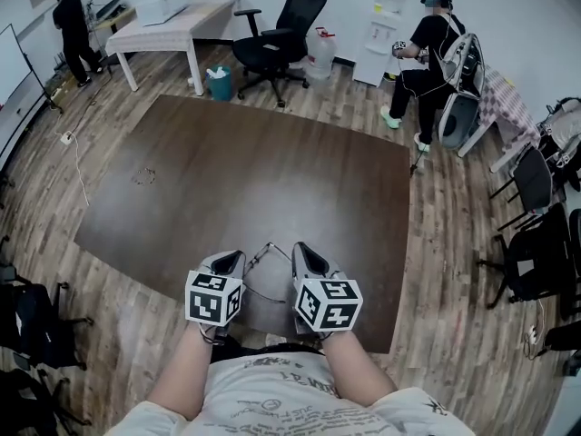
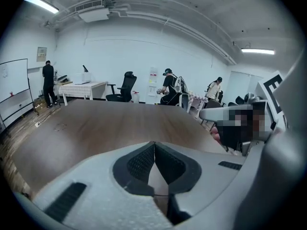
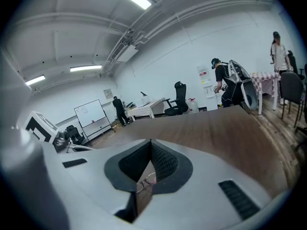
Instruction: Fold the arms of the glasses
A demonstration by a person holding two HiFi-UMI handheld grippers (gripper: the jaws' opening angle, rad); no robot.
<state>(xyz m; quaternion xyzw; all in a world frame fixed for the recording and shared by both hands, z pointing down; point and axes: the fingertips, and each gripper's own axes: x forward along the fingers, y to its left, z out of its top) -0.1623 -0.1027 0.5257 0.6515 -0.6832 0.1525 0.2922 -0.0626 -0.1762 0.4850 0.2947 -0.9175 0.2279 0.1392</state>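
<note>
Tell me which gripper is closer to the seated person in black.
Right. The seated person is far up-right of the right gripper; the left gripper sits farther off, beyond the glasses.

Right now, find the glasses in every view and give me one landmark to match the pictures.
Head view: glasses low centre on the brown table, between the left hand-held gripper and the right hand-held gripper.
Left gripper view: not made out.
Right gripper view: glasses low centre, through the gap beneath the closed jaws.
Shared landmark: black office chair beyond the table's far edge.
</note>
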